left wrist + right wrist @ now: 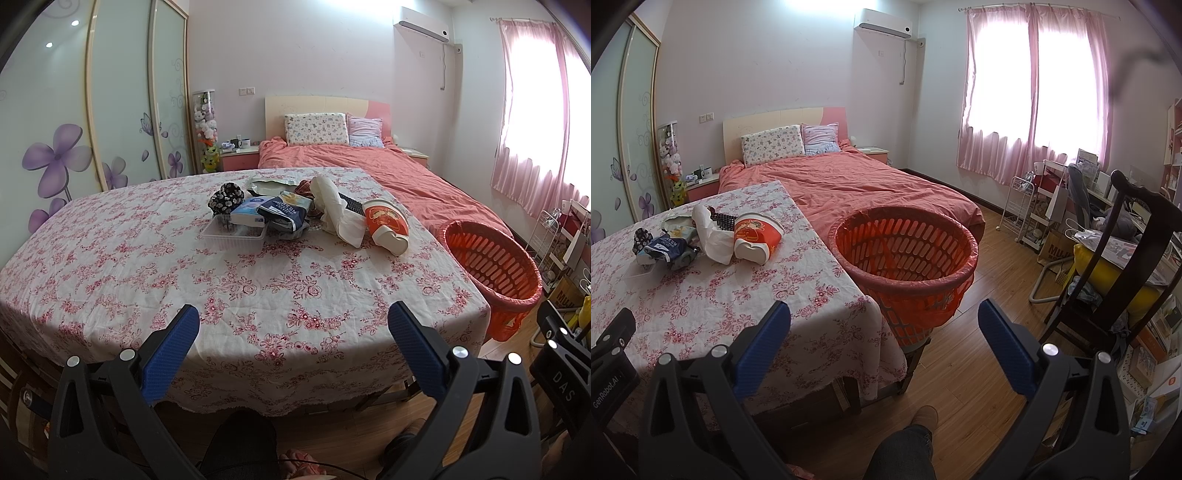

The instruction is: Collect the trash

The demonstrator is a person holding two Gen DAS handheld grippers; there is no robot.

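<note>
A heap of trash lies at the far side of the floral-clothed table: a red and white paper tub on its side, a crumpled white bag, a dark snack wrapper, a blue and white pack and a clear plastic tray. An orange lined basket stands at the table's right corner. My left gripper hangs open over the table's near edge, far short of the heap. Beside the basket's near side my right gripper is open and holds nothing.
A bed with a coral cover lies behind the table and basket. A dark wooden chair with a yellow cushion and a cluttered desk fill the right side. Wood floor lies between basket and chair. A person's leg and shoe show below.
</note>
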